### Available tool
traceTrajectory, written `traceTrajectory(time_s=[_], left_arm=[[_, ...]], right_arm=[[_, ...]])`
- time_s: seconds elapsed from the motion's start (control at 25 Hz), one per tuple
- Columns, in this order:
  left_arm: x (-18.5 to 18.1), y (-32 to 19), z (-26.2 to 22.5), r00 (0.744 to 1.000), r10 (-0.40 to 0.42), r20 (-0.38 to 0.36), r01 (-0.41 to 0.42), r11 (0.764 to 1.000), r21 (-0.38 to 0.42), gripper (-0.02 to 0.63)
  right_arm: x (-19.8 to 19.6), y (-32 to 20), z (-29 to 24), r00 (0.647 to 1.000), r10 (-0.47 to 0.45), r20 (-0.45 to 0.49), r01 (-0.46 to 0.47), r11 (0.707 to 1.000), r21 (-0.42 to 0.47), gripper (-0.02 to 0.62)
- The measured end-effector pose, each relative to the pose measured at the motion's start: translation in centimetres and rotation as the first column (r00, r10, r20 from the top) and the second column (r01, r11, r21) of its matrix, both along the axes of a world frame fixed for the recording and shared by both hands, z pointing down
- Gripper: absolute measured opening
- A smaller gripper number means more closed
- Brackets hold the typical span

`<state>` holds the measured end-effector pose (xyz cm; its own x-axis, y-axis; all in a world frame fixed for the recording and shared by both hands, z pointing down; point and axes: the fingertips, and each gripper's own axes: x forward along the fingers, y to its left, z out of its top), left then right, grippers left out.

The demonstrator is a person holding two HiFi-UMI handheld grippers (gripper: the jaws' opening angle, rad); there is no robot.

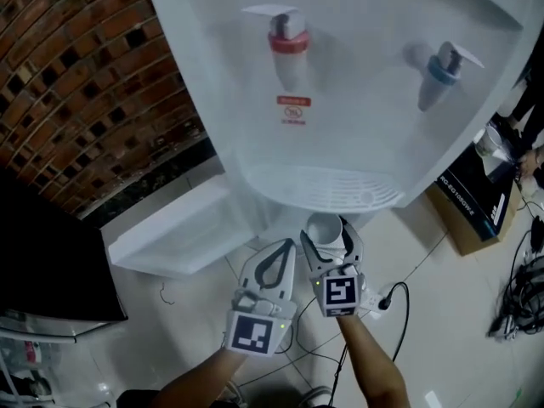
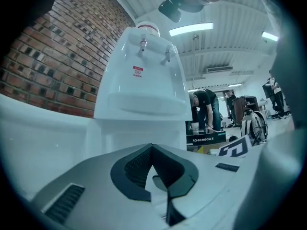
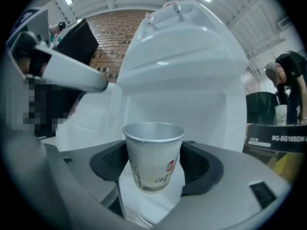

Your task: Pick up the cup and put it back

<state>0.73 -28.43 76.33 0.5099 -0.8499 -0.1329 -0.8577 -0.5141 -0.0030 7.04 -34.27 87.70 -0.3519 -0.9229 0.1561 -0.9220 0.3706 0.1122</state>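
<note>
A white paper cup [image 1: 324,225] [image 3: 154,155] stands upright between the dark pads of my right gripper [image 1: 326,230] [image 3: 154,163], which is shut on its sides. It hangs in the air just below the drip tray [image 1: 327,189] of a white water dispenser [image 1: 357,109] with a red tap [image 1: 289,36] and a blue tap [image 1: 442,66]. My left gripper [image 1: 286,246] [image 2: 152,147] is beside it on the left, shut with nothing in it, its tips meeting.
A brick wall [image 1: 76,83] runs along the left, a white ledge [image 1: 178,228] at its foot. A black cabinet [image 1: 42,253] stands lower left. A cardboard box [image 1: 476,202] and cables [image 1: 518,296] lie right. A plug lead [image 1: 387,300] crosses the tiled floor.
</note>
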Motion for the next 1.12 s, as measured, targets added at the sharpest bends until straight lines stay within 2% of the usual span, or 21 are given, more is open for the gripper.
traceTrajectory(time_s=[0.2, 0.44, 0.64, 1.08, 1.12], left_arm=[[-1.0, -0.7, 2.6, 1.0, -0.025, 0.003, 0.025, 1.0, 0.002, 0.0], [-1.2, -0.9, 5.1, 0.999, -0.037, 0.02, 0.037, 0.999, -0.006, 0.0], [-1.2, -0.9, 5.8, 0.999, -0.042, 0.03, 0.042, 0.999, -0.004, 0.0], [-1.2, -1.1, 6.3, 0.999, -0.041, 0.037, 0.041, 0.999, -0.003, 0.0], [-1.1, -1.0, 6.4, 0.998, -0.04, 0.038, 0.041, 0.999, -0.007, 0.0]], right_arm=[[0.1, -4.0, 5.3, 1.0, 0.017, -0.005, -0.017, 1.0, -0.003, 0.341], [0.8, -7.2, 9.3, 0.998, 0.057, 0.016, -0.057, 0.998, -0.023, 0.341], [1.2, -9.0, 10.5, 0.996, 0.078, 0.043, -0.077, 0.997, -0.021, 0.344], [1.4, -9.9, 13.0, 0.997, 0.074, 0.026, -0.072, 0.995, -0.067, 0.348], [1.3, -9.9, 13.2, 0.997, 0.068, 0.023, -0.066, 0.995, -0.077, 0.374]])
